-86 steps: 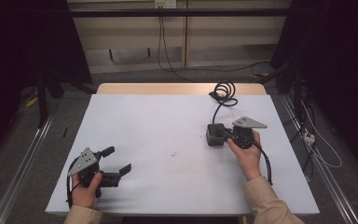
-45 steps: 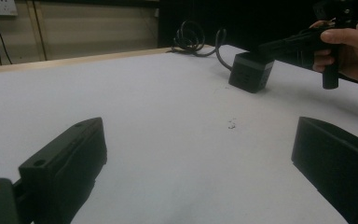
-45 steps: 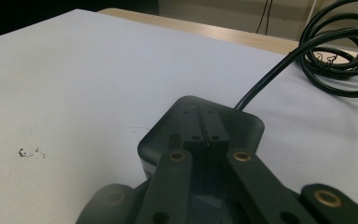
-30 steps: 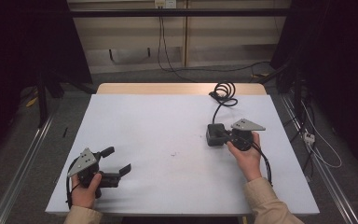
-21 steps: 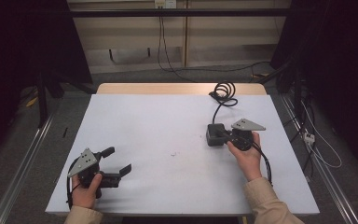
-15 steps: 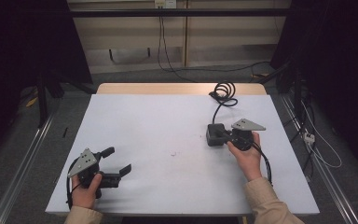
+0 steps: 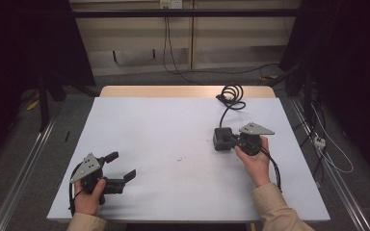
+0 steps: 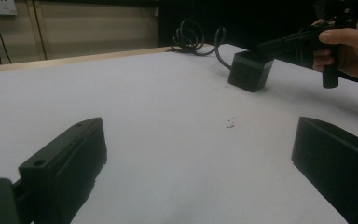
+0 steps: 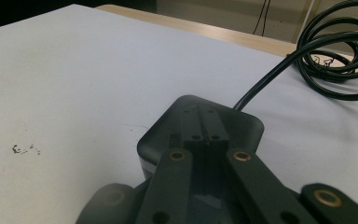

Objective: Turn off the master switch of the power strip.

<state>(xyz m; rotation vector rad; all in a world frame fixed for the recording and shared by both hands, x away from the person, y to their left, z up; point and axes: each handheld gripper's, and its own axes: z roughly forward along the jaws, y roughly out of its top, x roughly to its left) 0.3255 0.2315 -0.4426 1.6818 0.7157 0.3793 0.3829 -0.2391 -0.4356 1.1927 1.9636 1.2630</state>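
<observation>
My left gripper (image 7: pixel 121 164) rests near the table's front left corner, held by a hand, its jaws spread wide with nothing but bare tabletop between them (image 8: pixel 198 154). A hand holds my right gripper (image 7: pixel 229 138) right of the table's middle. Its jaws are shut, tips together (image 9: pixel 204 137) and lying over the top of a small black box (image 7: pixel 220 140). I see nothing pinched between them. The box (image 8: pixel 251 70) stands on the table, and a black cable runs from it to a coil (image 7: pixel 231 95) at the far edge. In the left gripper view the right gripper (image 8: pixel 268 46) reaches over the box from the right.
The white table (image 7: pixel 164 125) has a small dark smudge (image 7: pixel 179 158) near its middle. A strip of bare wood (image 7: pixel 183 91) runs along the far edge. Metal rails flank the table on the floor, and cables lie on the floor at the right.
</observation>
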